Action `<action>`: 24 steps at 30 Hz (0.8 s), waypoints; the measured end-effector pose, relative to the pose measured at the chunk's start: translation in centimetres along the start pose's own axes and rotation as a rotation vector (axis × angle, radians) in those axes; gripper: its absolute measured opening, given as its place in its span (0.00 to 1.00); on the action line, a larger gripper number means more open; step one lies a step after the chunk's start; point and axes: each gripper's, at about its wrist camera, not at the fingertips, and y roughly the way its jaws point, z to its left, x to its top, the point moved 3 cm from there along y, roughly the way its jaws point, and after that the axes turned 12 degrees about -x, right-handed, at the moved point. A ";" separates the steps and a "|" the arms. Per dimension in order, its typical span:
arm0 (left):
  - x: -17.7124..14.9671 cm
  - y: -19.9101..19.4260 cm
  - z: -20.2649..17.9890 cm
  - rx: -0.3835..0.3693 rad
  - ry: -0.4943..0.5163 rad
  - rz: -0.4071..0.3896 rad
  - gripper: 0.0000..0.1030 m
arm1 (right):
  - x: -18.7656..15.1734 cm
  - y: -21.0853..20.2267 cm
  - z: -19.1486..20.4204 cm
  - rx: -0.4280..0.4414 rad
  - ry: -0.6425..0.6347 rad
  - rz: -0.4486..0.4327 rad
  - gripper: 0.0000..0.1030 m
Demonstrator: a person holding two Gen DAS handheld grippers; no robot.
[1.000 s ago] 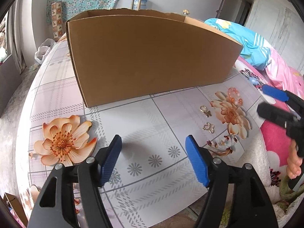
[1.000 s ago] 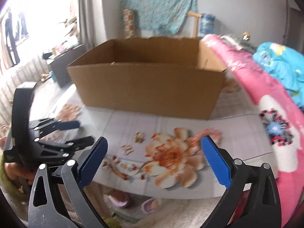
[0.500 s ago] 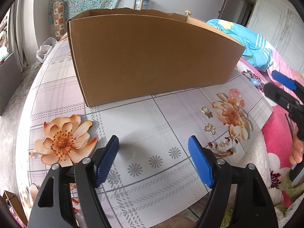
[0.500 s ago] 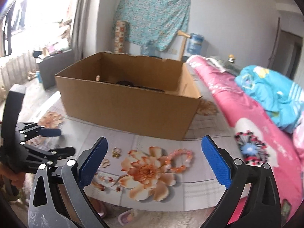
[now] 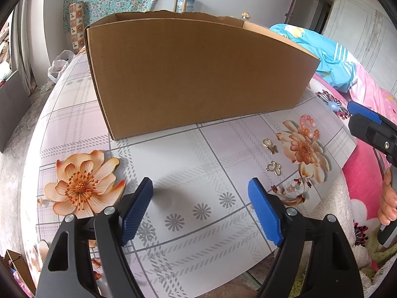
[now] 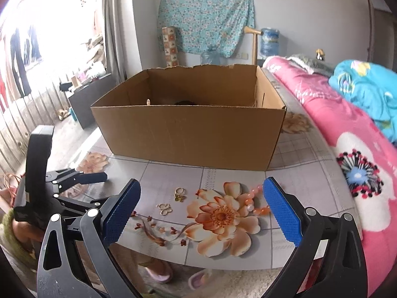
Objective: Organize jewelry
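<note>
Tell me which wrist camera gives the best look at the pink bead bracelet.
The left wrist view: the bead bracelet lies there unobstructed, its full loop visible beside the printed flower near the cardboard box. In the right wrist view the bracelet is closer, but the right gripper hides part of it behind one finger.

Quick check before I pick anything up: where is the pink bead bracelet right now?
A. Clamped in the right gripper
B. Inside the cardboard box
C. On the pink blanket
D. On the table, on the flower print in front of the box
D: the pink bead bracelet lies on the table at the printed flower, in front of the cardboard box; the open right gripper holds nothing.
</note>
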 end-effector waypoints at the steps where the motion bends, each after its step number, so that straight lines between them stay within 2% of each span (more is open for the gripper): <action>1: 0.0 0.0 0.0 0.000 -0.001 -0.001 0.75 | 0.0 0.0 -0.1 0.002 0.005 0.001 0.92; 7: 0.2 0.0 0.2 -0.002 -0.011 -0.006 0.75 | -0.2 -0.3 -0.4 0.047 0.036 0.021 0.92; 12: 0.3 -0.2 0.7 0.000 -0.033 -0.011 0.75 | -1.6 -0.4 0.4 0.115 0.020 0.064 0.84; 15: 0.4 -0.5 1.2 0.001 -0.049 -0.020 0.75 | -2.9 -0.2 1.9 0.149 -0.023 0.106 0.75; 17: 0.4 -0.7 1.5 -0.003 -0.060 -0.026 0.75 | -3.7 0.3 3.4 0.153 -0.072 0.141 0.62; 22: 0.3 -0.9 1.7 -0.012 -0.060 -0.033 0.75 | -4.5 2.1 5.2 0.112 -0.130 0.194 0.41; 24: 0.3 -0.9 1.8 -0.015 -0.058 -0.035 0.75 | -4.3 3.0 5.4 0.090 -0.130 0.204 0.37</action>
